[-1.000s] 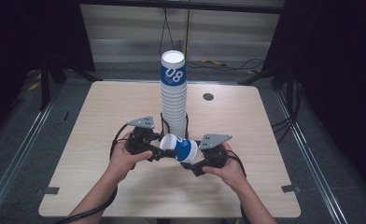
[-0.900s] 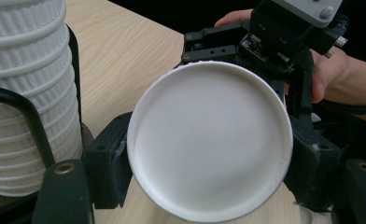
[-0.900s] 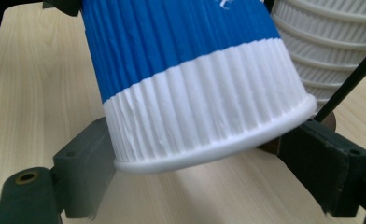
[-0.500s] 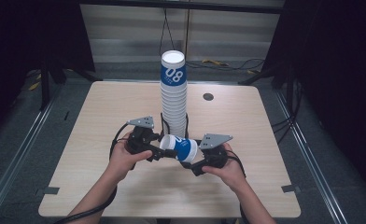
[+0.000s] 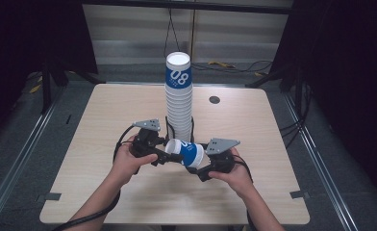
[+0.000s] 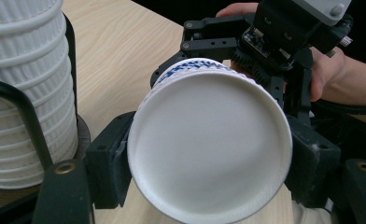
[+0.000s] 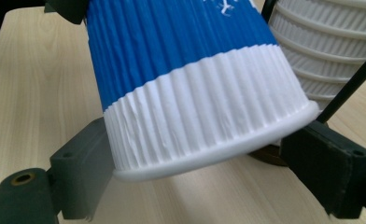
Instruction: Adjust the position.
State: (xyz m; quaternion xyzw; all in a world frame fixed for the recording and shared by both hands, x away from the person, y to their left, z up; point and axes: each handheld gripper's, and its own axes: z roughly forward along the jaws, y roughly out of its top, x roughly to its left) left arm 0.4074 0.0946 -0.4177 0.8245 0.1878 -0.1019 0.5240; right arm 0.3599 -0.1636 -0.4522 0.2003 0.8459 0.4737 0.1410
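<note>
Ribbed cup (image 7: 186, 79) blue with white rim band; stack (image 5: 179, 103) apparently white, top cup blue.

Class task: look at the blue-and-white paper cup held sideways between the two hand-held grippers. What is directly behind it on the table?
Behind the cup stands a tall stack of ribbed cups in a black wire holder. The held cup and both hand-held grippers cover the stack's base, so how it sits on the table cannot be seen.

Black grippers (image 5: 169, 156) w/ grey triangular plates, black cables

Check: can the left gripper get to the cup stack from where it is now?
Probably not yet. The left gripper is shut on the blue-and-white cup, which the right gripper also holds; the cup stack stands just behind, nothing between.
</note>
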